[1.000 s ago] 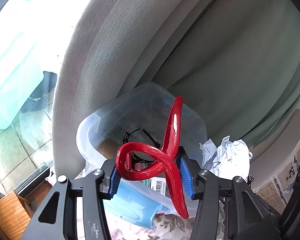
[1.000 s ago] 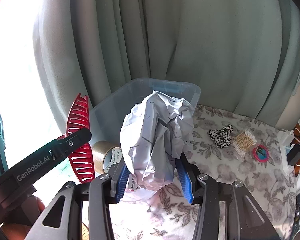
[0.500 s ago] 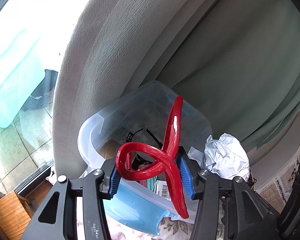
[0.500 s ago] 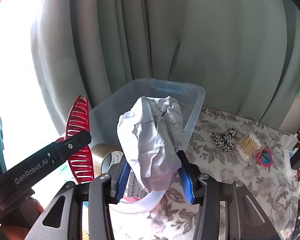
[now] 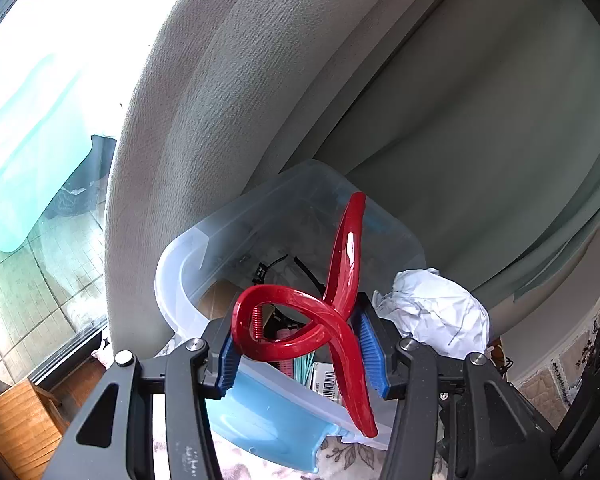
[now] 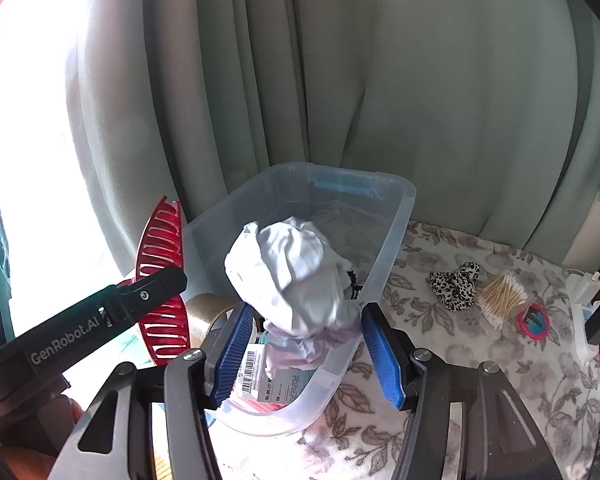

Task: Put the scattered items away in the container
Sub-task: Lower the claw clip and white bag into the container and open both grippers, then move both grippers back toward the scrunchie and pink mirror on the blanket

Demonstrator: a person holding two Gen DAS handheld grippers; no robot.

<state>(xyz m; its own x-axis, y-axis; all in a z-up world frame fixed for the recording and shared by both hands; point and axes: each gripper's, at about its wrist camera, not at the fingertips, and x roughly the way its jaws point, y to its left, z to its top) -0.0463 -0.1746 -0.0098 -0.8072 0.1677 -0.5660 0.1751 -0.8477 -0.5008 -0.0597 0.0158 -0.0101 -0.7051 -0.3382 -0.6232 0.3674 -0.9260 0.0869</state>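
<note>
Jaws of the right gripper point(image 6: 314, 354) have just been opening, and the crumpled paper point(image 6: 296, 276) sits between the blue pads point(image 6: 380, 356) with a gap showing on both sides, so the pads no longer press it. It hangs blurred over the near end of the clear bin point(image 6: 396, 216), above a barcode-labelled packet point(image 6: 260, 372) inside. The left gripper point(image 5: 302, 350) is about half closed and clamped on the red hair claw point(image 5: 332, 320), its pads squeezing the claw's looped handles while the toothed halves stick up and down. It holds the claw above the bin's near left edge. From the right wrist view the claw's teeth show just left of the bin, beside a roll of brown tape point(image 6: 210, 312). A black cable tie point(image 5: 268, 268) lies on the bin floor. Out on the floral cloth point(image 6: 440, 352), well right of the bin, lie a leopard scrunchie point(image 6: 456, 286), a bundle of cotton swabs point(image 6: 500, 294) and a small pink round item point(image 6: 534, 320), close together
</note>
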